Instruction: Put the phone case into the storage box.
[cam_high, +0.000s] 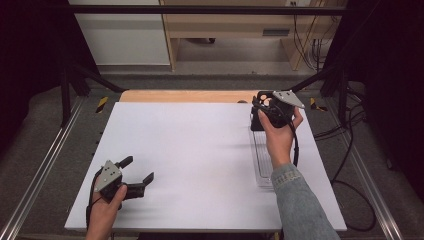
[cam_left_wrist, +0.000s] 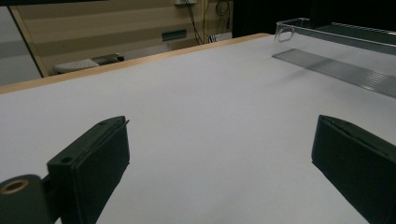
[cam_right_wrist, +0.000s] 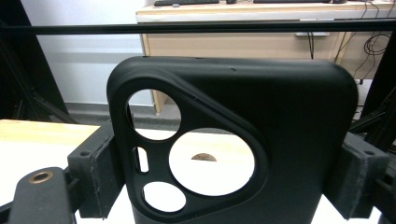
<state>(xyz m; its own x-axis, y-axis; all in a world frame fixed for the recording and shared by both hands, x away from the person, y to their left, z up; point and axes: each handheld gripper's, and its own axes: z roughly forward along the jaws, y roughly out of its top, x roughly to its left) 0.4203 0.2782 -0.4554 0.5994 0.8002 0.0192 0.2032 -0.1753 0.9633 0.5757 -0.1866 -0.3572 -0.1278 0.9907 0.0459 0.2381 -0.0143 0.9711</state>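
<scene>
A black phone case (cam_right_wrist: 289, 140) with a camera cut-out of several round holes stands upright between the jaws of my right gripper (cam_right_wrist: 226, 175), which is shut on its two sides. In the high view this right gripper (cam_high: 263, 109) holds the phone case (cam_high: 256, 124) at the far right of the white table (cam_high: 200, 150), just over the far end of a clear plastic tray (cam_high: 262, 162). My left gripper (cam_high: 138, 168) rests near the table's front left corner. Its jaws stand wide open with nothing between them, as the left gripper (cam_left_wrist: 224, 154) view confirms.
The clear tray (cam_left_wrist: 336, 46) lies lengthwise along the table's right side, and nothing is seen inside it. A wooden strip (cam_high: 185, 96) borders the table's far edge. Black frame bars and cables stand around the table; a wooden desk (cam_right_wrist: 243, 37) is behind.
</scene>
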